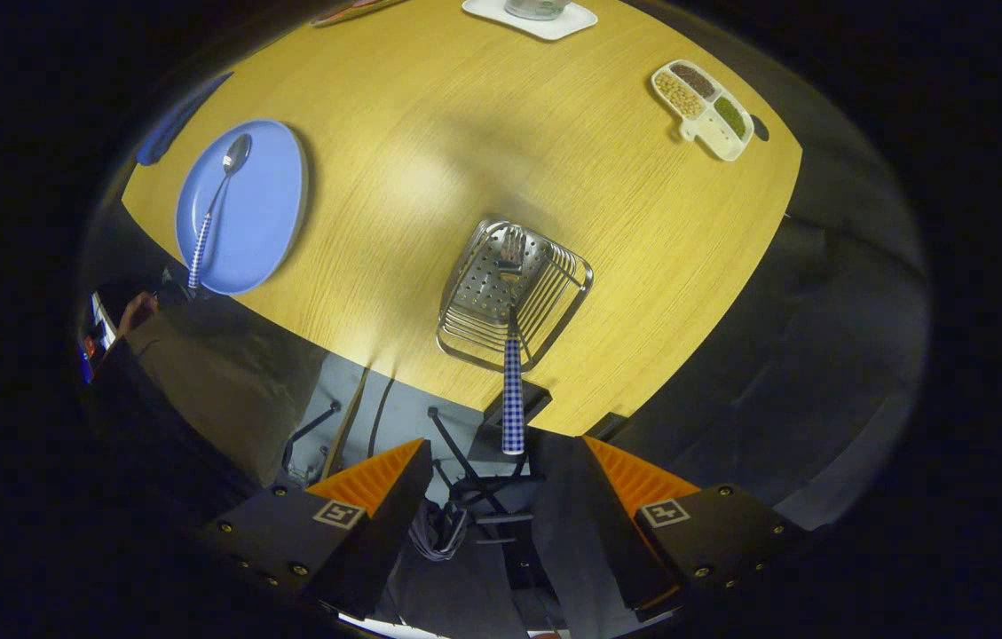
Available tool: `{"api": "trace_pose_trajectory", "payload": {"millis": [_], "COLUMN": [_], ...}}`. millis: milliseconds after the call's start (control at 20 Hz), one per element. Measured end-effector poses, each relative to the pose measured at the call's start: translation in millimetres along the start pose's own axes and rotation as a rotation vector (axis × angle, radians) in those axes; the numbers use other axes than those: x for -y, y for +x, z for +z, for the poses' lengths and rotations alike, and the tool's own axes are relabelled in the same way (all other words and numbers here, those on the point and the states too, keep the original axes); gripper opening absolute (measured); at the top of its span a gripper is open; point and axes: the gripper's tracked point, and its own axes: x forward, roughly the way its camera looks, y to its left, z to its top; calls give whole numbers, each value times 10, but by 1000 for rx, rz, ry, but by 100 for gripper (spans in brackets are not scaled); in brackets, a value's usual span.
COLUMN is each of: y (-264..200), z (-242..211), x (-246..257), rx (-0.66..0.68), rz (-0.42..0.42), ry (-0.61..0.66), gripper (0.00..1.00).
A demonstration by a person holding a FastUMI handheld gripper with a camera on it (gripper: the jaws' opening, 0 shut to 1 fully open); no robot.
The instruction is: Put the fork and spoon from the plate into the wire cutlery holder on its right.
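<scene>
Gripper (505,461) spread wide, holding nothing, just short of the wire cutlery holder (514,297); fork (512,373) handle overhangs its near rim, bare counter (429,169) around.

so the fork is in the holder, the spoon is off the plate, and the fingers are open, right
Not quite: the spoon lies on the plate. The rest holds in the gripper view: the fork stands in the holder, and the gripper fingers are open, holding nothing.
</scene>
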Motion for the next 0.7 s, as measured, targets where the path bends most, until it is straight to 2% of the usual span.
{"api": "trace_pose_trajectory", "payload": {"millis": [300,550,700], "y": [-276,-282,-197], "z": [154,266,323], "x": [-448,-955,-1151], "rx": [212,299,309], "rz": [33,93,64], "ry": [95,118,94], "gripper": [97,97,97]}}
